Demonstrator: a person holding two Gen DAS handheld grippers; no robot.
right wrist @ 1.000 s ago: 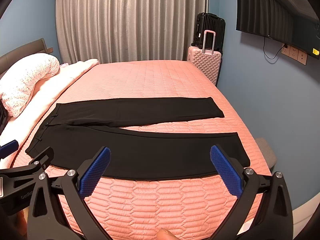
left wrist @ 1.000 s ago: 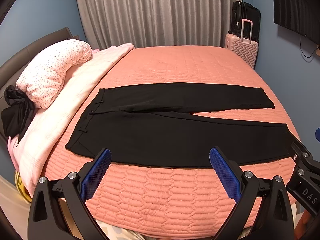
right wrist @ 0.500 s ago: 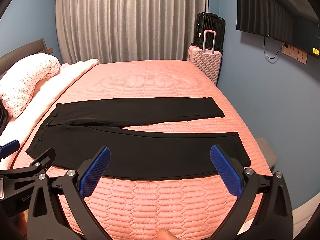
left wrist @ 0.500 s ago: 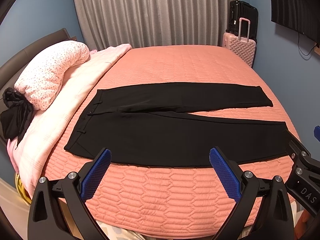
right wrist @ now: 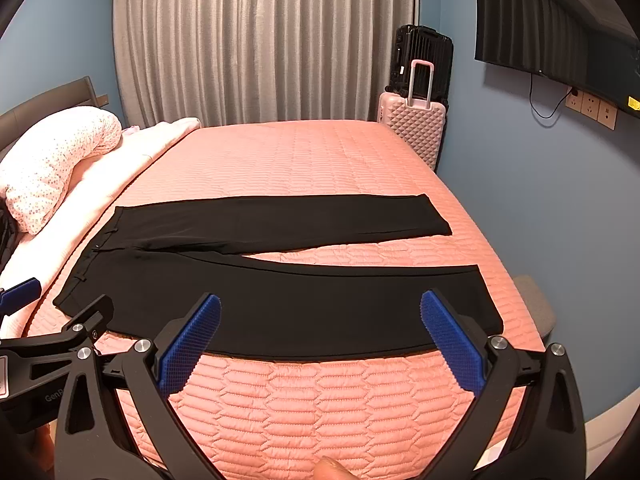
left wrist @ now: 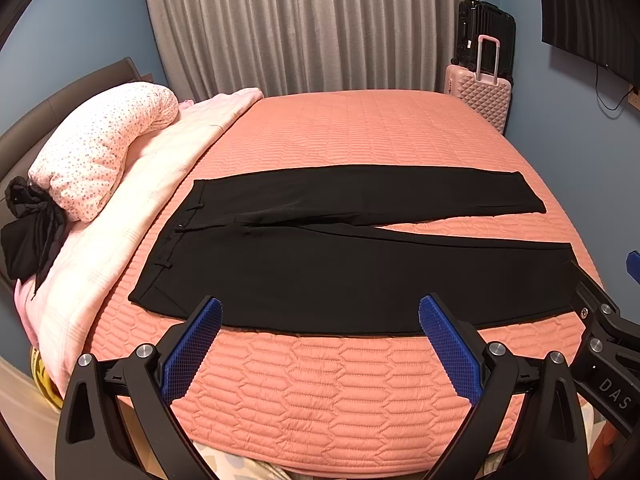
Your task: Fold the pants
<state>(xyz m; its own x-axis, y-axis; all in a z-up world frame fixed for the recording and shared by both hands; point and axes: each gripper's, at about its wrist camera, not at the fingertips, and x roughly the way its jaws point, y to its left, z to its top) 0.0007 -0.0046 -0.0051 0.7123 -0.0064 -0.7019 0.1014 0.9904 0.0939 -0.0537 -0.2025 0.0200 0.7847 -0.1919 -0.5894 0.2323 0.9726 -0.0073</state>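
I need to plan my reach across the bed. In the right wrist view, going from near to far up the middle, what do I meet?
Right claw, open, → bare coral bedspread → near leg of the black pants → strip of bedspread → far leg → more bedspread → grey curtain.

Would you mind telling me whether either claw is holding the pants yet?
Neither: the left claw and right claw are open above the bedspread, short of the pants.

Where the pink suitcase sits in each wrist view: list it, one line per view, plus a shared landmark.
Left wrist: pink suitcase upper right, past the bed's far corner.
Right wrist: pink suitcase right of centre, upper half.
Shared landmark: black suitcase directly behind it, beside the grey curtain.
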